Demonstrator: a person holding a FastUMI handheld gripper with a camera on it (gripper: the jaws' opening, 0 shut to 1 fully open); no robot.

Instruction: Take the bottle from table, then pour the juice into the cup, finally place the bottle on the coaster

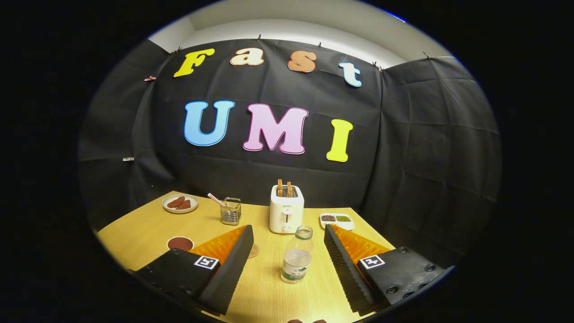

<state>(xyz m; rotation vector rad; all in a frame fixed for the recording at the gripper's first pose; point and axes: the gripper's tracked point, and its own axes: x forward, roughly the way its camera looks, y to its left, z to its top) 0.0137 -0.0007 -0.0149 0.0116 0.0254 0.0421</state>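
1. Far left of the table (pixel 148 233) there's a small plate (pixel 180 203) with some brownish food on it, and nearer me a dark round thing with a pale rim (pixel 180 243). Can't tell if that one is the cup seen from above or a dish, so I'm not betting on it.
2. Next over, a little wire holder (pixel 231 211) with a striped straw sticking out. Peeking out just past my left finger (pixel 226 264) is a round woven disc (pixel 254 250), which I'd guess is the coaster.
3. Middle: my gripper (pixel 287 269) is wide open, nothing in it. The bottle (pixel 297 255) stands upright between the two fingers, cap off, a clear gap on both sides, a bit closer to the right one.
4. Behind the bottle sits a white toaster (pixel 286 209) with two slices poking up. It's near enough to matter.
5. Right of that, a small white tray (pixel 337 220) with two fillings, then my right finger (pixel 345 264).
6. How I'd do the grab: slide forward a touch so the ribbed pads land on the bottle's body around the label, not the neck. Shift slightly right to centre it so one finger doesn't shove it first. Squeeze gently, it looks like thin plastic and it's open, so a hard pinch could slosh liquid out. Lift straight up before turning toward the cup.
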